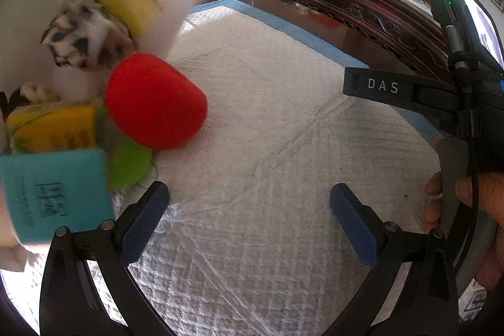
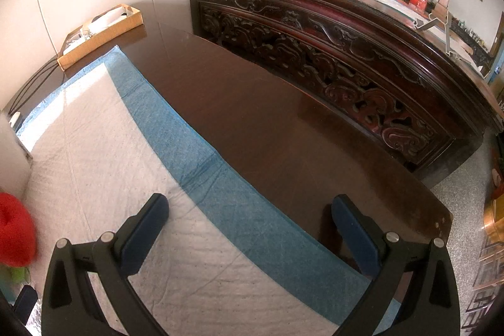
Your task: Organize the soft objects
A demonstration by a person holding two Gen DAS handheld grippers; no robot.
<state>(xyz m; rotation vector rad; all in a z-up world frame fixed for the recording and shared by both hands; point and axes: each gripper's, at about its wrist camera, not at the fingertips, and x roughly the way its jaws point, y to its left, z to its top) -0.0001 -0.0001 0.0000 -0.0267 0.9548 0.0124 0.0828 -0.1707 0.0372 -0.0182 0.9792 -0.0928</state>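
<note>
Red is the colour that jumps out: a red plush ball (image 1: 156, 101) sits on the quilted white pad (image 1: 267, 147), at the rim of a heap of soft things. Behind the red plush ball lie a spotted furry toy (image 1: 85, 33) and a yellow sponge block (image 1: 129, 2); just beside it, on the near side, a lime-green soft piece (image 1: 130, 161), an orange-yellow cushion (image 1: 53, 131) and a teal foam block (image 1: 56, 194). The heap appears gathered against a white wall or box side, so the sorting looks well along, though the blur there hides exactly what contains it.

The left tongs (image 1: 249, 203) hover over bare pad to the right of the red plush ball, spread wide and carrying nothing. The right tongs (image 2: 250, 216) are equally wide and empty, held well away from the ball over the pad's blue border (image 2: 220, 188) and the dark wooden bench (image 2: 283, 131), probably parked out of the way.

Only the left wrist view shows the heap and the person's right hand (image 1: 466, 210) gripping the other tool. The right wrist view catches just a sliver of the red plush ball, but reveals the carved wooden cabinet (image 2: 315, 59) and the cardboard tray (image 2: 104, 30) beyond the pad.
</note>
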